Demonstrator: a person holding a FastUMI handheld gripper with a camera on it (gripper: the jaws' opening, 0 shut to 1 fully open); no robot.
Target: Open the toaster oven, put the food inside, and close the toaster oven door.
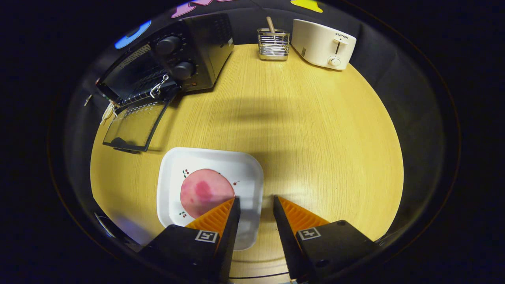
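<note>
Hovering over one white plate (244,165), the gripper (254,205) stood part open and held nothing. One pink food slice (205,191) lay flat on the plate, just ahead of one fingertip; probably thin, limp, light and slippery, best pinched at its edge. One toaster oven (189,51), door (136,126) down. One toaster (321,43); one rack (273,45).

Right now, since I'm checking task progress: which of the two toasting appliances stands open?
The black toaster oven, its glass door folded down onto the table; the white toaster has no door.
</note>
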